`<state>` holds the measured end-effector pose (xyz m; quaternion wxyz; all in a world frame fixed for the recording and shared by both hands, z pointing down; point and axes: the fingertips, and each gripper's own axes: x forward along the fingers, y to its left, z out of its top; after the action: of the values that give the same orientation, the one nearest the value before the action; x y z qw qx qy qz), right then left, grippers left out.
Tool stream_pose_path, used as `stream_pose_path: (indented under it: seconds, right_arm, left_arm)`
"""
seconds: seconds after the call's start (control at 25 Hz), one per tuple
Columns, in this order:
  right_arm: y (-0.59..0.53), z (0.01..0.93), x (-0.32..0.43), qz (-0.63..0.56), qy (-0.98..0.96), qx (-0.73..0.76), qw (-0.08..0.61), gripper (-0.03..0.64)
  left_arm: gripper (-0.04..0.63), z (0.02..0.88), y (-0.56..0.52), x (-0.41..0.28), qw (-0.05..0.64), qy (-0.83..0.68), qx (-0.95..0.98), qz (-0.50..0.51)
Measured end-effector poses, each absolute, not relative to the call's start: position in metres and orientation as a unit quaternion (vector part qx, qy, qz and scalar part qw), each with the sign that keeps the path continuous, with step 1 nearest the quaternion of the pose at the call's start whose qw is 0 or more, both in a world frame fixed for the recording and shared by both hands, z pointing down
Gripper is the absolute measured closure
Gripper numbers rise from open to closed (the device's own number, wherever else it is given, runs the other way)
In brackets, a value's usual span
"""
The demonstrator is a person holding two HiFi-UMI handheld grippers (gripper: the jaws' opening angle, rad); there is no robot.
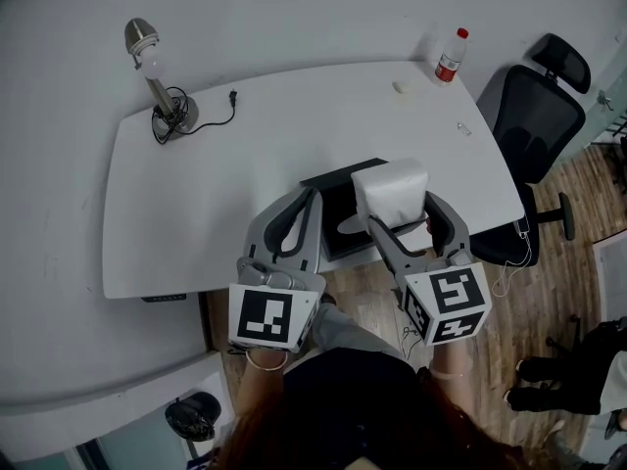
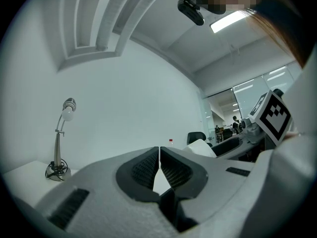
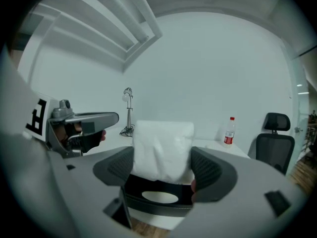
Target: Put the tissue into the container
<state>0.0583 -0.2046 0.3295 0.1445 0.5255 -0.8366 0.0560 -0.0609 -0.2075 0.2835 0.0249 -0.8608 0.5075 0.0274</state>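
Observation:
A white soft pack of tissue [image 1: 390, 190] is clamped between the jaws of my right gripper [image 1: 400, 210], which is shut on it. In the right gripper view the tissue [image 3: 162, 150] hangs just above a black container [image 3: 158, 196] with an oval opening in its top. That container [image 1: 336, 202] sits at the table's near edge, partly hidden by both grippers. My left gripper [image 1: 311, 198] is to the left of the tissue over the container, its jaws shut on nothing [image 2: 159, 158].
The white table [image 1: 245, 164] carries a desk lamp [image 1: 157, 76] with a cord at the back left and a red-capped bottle [image 1: 450, 57] at the back right. A black office chair [image 1: 534, 116] stands off the table's right side.

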Motion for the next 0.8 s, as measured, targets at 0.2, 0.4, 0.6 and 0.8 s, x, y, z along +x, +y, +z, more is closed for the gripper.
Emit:
stream_pose_path:
  seconds: [0.2,0.4,0.6,0.8]
  right_arm:
    - [-0.217,0.342,0.055,0.082,-0.836,0.519,0.162,0.239]
    - [-0.224,0.356,0.052,0.105,-0.836,0.506,0.185,0.239]
    - [-0.231,0.368,0.052,0.117,-0.832,0.501,0.207,0.239]
    - [-0.232,0.386,0.053,0.136,-0.827,0.493,0.234,0.239]
  left_arm:
    - [0.563,0.287,-0.222,-0.063,0.018,0.506,-0.862,0.029]
    - [0.563,0.29,-0.232,-0.064,0.012,0.505,-0.862,0.029]
    - [0.563,0.295,-0.241,-0.065,0.006,0.503,-0.864,0.029]
    - [0.563,0.303,-0.247,-0.064,-0.003,0.501,-0.865,0.027]
